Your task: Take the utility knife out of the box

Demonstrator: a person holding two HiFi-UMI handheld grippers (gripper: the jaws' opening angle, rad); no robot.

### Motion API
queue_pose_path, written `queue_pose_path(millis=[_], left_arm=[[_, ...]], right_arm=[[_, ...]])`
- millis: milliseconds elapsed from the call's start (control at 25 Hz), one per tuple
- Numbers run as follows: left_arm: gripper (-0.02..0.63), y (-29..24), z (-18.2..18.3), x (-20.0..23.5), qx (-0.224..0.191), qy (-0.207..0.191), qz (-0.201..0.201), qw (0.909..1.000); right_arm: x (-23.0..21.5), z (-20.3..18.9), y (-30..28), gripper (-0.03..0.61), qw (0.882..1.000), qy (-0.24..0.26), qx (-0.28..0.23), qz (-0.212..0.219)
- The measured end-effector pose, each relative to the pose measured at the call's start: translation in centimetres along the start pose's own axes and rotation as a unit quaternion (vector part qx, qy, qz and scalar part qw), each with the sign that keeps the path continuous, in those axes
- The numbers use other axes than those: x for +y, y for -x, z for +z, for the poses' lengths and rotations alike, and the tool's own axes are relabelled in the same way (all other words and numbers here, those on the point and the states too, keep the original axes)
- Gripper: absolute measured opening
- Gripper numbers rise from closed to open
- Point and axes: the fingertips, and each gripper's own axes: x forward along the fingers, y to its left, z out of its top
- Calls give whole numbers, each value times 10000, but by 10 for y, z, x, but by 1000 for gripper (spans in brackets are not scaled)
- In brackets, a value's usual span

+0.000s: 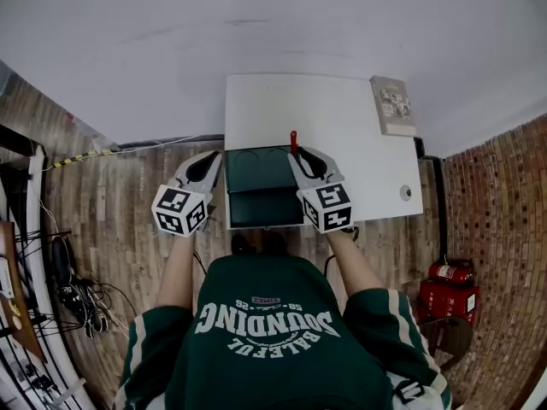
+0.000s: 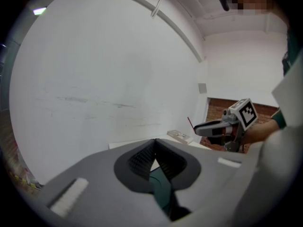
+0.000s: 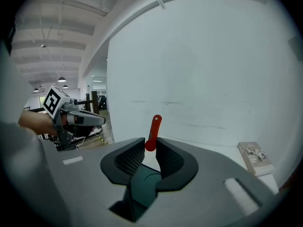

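holding the utility knife (image 3: pixel 152 132) up over the box (image 1: pixel 261 196)
my right gripper (image 3: pixel 150 146) pinches its lower end, just above the box's far rim. the left gripper (image 2: pixel 154 144), jaws together on nothing, is at the box's left edge. next, i judge: carry it off to the box's side.

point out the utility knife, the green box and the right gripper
utility knife (image 3: pixel 155 125): right gripper view, red handle's upper part
green box (image 1: pixel 263 205): head view, its lower half
right gripper (image 3: pixel 149 146): right gripper view, between its fingertips

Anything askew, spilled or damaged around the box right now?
Nothing stands out. The slim red utility knife stands slightly tilted, pinched by its lower end in the right gripper, above the open dark green box on the white table.
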Motion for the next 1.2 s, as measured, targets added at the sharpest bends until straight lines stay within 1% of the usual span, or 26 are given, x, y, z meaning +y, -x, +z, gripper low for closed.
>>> queue_pose_path(millis=[160, 320, 1200], left_arm=[[51, -2, 5, -2, -57, -22, -20, 10000], [51, -1, 8, -4, -81, -43, -29, 10000], [51, -3, 4, -9, -70, -16, -78, 9999]], right_arm=[[-3, 6, 4, 75, 9999, -54, -146, -13], [-1, 7, 8, 74, 9998, -82, -190, 24], [3, 2, 10, 74, 9998, -111, -140, 40]])
